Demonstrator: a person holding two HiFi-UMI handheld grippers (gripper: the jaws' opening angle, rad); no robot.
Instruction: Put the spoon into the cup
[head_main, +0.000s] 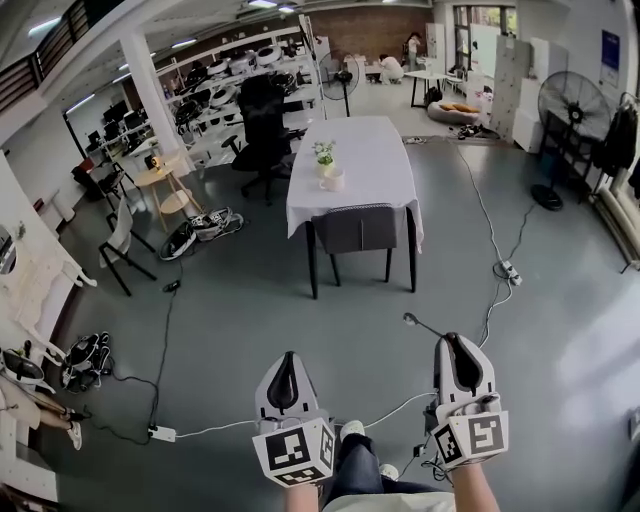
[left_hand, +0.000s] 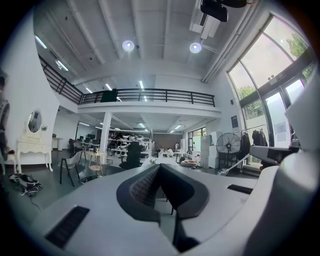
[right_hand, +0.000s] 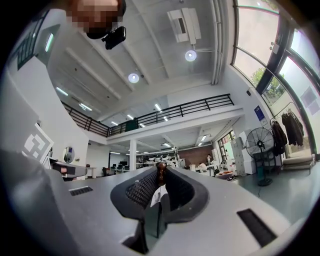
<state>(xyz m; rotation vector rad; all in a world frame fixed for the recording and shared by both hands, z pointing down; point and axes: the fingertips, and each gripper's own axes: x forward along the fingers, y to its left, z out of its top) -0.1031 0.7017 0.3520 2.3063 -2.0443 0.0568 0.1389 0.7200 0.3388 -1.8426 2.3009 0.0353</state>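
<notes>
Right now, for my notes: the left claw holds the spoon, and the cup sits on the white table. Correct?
No. The right claw holds the spoon, as the head view shows; the left claw is empty. The cup does sit on the white table.

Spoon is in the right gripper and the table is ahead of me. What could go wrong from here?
1. The right gripper pinches the spoon by one end, with most of it sticking out. It may swivel or slip.
2. Cables lie on the floor towards the table, so tripping is possible.
3. The cup stands close to a small plant, and a chair blocks the near end. Reaching over might knock the plant.
</notes>
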